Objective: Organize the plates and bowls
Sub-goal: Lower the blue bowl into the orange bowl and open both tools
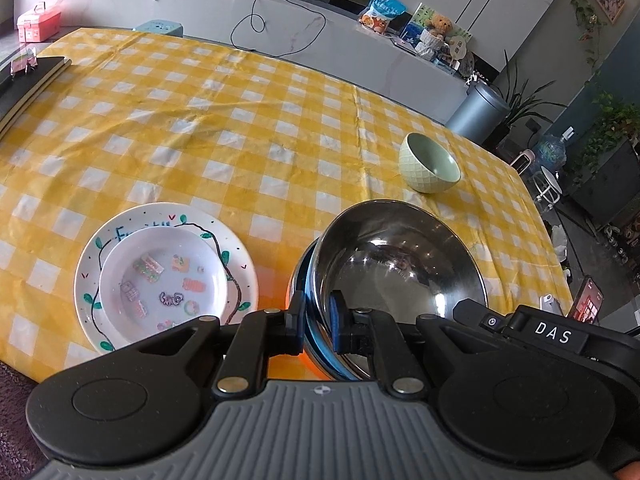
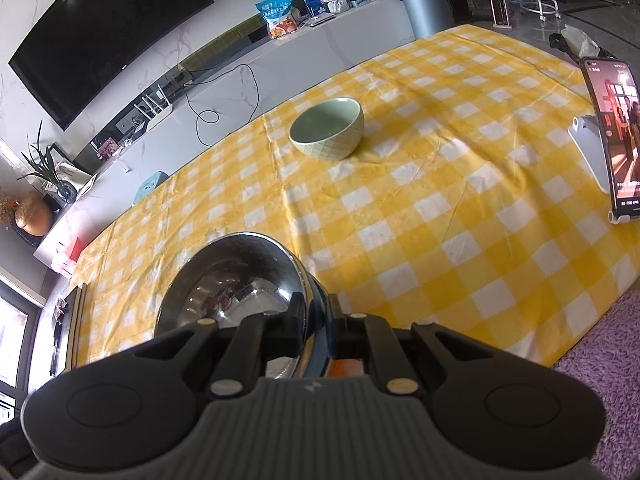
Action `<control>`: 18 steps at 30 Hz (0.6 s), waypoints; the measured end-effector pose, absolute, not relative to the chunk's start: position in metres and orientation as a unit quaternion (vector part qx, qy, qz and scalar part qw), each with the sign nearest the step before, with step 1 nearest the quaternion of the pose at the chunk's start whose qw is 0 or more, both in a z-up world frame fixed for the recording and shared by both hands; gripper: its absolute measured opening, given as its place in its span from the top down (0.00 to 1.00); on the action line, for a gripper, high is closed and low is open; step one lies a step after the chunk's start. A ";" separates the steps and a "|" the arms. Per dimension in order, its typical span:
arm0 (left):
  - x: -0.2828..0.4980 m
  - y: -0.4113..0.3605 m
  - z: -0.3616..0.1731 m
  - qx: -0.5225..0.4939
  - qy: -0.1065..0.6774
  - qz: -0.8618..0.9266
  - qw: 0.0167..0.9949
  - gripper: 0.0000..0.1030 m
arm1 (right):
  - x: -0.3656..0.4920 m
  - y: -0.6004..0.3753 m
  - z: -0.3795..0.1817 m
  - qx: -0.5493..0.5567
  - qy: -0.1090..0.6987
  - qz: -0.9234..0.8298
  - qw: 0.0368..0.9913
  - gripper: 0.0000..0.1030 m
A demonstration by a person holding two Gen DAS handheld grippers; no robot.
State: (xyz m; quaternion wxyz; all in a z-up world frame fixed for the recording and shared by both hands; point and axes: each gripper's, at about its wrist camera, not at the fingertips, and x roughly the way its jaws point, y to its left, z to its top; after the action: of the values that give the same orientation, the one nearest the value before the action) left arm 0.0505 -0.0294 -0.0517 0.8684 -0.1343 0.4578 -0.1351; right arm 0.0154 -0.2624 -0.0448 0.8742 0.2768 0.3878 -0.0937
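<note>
Both tongs pinch the steel bowl [image 1: 400, 268] by opposite rims: left tongs [image 1: 318, 330], right tongs [image 2: 318, 332]. A green bowl [image 1: 430, 168] sits beyond; stacked plates [image 1: 166, 280] lie left on the surface [image 1: 240, 128].

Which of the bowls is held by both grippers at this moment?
The steel bowl, clamped at its rim; the green bowl stands alone, farther back.

The left claw [image 1: 318, 330] is clamped nearly closed, one finger on each side of a thin rim, tilted steeply downward. The right claw [image 2: 318, 326] grips likewise, pinched narrow around an edge, angled down at a similar slant.
</note>
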 end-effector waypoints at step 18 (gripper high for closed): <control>0.054 -0.031 -0.050 -0.129 0.459 -0.133 0.869 0.82 | 0.022 -0.263 -0.052 0.284 0.398 -0.093 0.867 0.90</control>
State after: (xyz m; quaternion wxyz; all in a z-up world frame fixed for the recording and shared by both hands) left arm 0.0539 -0.0313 -0.0497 0.8689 -0.1289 0.4590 -0.1334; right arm 0.0219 -0.2632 -0.0522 0.8672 0.2844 0.3979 -0.0935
